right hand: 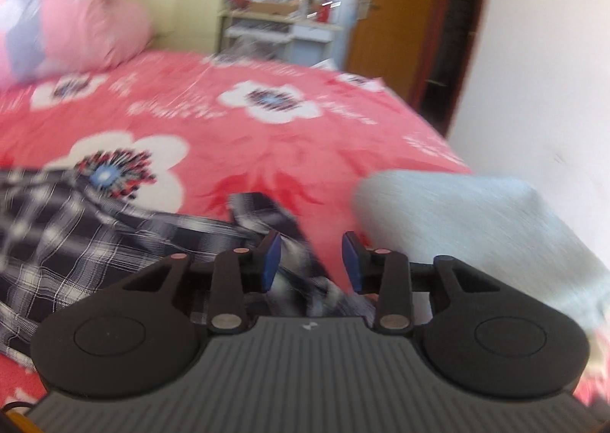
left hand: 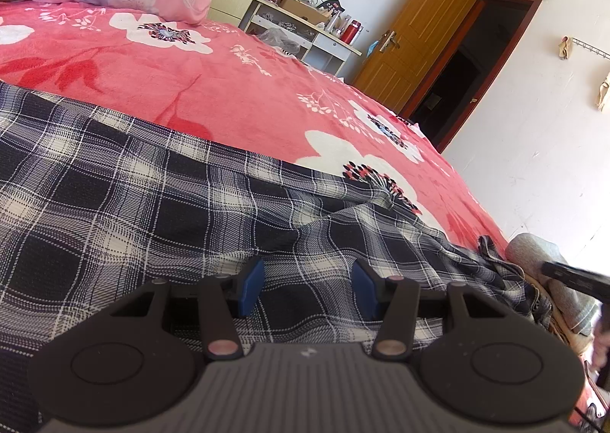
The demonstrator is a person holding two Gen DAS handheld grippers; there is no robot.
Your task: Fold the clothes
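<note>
Plaid shirt (left hand: 152, 204) lies flat on the bed (left hand: 248, 89) under the left tool (left hand: 309, 288), spread, nothing pinched. Right tool (right hand: 310, 261) spread too, over the shirt's rumpled edge; bare bedspread beyond.

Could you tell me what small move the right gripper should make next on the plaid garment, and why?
Probably lower the right gripper and close on the plaid garment's rumpled end: its jaws stand open with nothing pinched, and that end lies bunched on the bedspread.
</note>
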